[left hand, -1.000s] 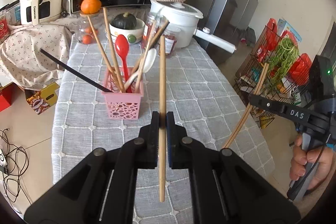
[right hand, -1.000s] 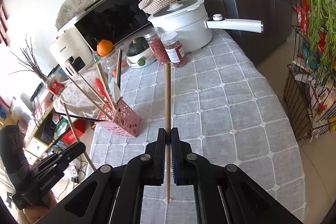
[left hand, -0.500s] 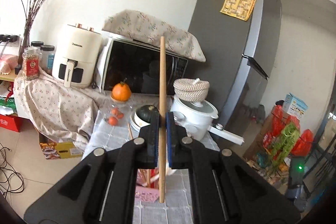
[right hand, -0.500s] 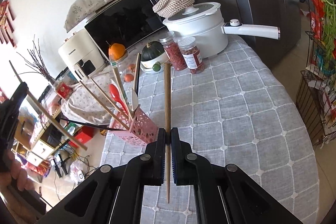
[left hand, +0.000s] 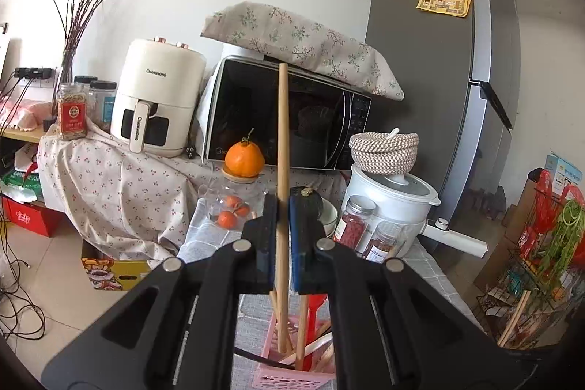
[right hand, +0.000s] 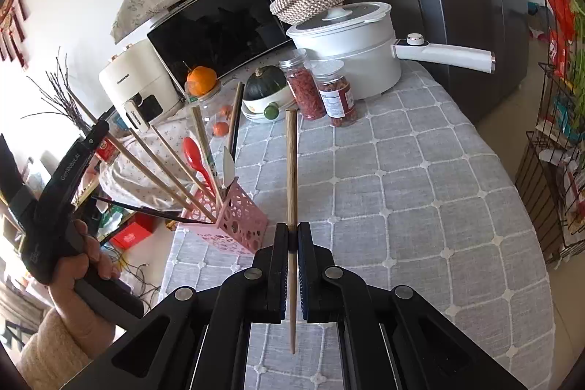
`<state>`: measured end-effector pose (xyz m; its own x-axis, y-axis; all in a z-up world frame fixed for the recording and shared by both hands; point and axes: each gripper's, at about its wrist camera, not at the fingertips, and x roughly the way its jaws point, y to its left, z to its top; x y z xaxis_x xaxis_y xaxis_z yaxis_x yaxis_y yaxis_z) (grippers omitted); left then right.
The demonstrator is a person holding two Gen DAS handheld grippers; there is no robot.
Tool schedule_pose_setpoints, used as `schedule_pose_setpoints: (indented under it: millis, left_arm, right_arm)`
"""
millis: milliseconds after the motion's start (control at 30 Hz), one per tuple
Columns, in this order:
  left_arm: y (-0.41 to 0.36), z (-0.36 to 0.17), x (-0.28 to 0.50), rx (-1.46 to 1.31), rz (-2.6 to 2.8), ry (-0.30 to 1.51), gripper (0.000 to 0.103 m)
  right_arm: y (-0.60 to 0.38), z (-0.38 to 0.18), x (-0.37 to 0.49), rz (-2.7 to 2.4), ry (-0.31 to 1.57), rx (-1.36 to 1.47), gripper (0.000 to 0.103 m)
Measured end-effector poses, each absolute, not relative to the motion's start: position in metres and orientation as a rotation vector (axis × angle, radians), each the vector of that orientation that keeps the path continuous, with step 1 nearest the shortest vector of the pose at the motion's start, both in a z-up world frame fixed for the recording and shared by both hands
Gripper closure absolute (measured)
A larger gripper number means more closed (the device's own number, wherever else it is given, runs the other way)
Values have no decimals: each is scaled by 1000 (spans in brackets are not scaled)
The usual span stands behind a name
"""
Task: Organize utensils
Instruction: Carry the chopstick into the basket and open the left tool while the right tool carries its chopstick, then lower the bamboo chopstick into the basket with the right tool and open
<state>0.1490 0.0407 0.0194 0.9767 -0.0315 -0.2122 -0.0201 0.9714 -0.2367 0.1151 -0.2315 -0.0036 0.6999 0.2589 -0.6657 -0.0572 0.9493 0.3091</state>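
In the left wrist view my left gripper (left hand: 283, 203) is shut on a wooden chopstick (left hand: 282, 134) that stands upright. Its lower end dips into the pink perforated holder (left hand: 292, 377), among a red spoon (left hand: 313, 307) and other sticks. The right wrist view shows my right gripper (right hand: 291, 229) shut on a second wooden chopstick (right hand: 291, 167), above the grey checked tablecloth (right hand: 420, 192). In that view the holder (right hand: 237, 218) stands near the table's left edge. The left gripper (right hand: 97, 132), gripped by a hand (right hand: 78, 265), hangs left of the holder, and its stick slants down into the holder.
A white pot (right hand: 351, 50) with a long handle, two red-filled jars (right hand: 321, 94), a dark squash in a bowl (right hand: 265, 90) and a jar topped by an orange (right hand: 201, 81) crowd the table's far end. Microwave (left hand: 289, 119), air fryer (left hand: 157, 97) and fridge (left hand: 438, 79) stand behind. A wire rack (right hand: 555, 152) is at the right.
The left gripper has swung up from facing the table to nearly level and brought its chopstick's lower end into the pink holder. The right gripper has shifted slightly, still gripping its chopstick.
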Motion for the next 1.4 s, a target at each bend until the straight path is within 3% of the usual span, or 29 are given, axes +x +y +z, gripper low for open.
schedule_pose_setpoints:
  millis: [433, 500, 967, 1100, 1400]
  left_arm:
    - [37, 9, 162, -269, -28, 285, 92]
    - [38, 10, 161, -275, -32, 300, 80]
    - [38, 28, 133, -263, -50, 455, 47]
    - [29, 26, 118, -212, -69, 552, 26]
    - [26, 3, 89, -125, -70, 802, 19]
  right_arm:
    - [-236, -5, 114, 171, 766, 287, 98]
    - [-237, -4, 114, 171, 764, 289, 98]
    - [-236, 8, 109, 173, 719, 290, 98]
    - [-236, 13, 106, 173, 700, 287, 98]
    - [-237, 22, 102, 177, 671, 301, 98]
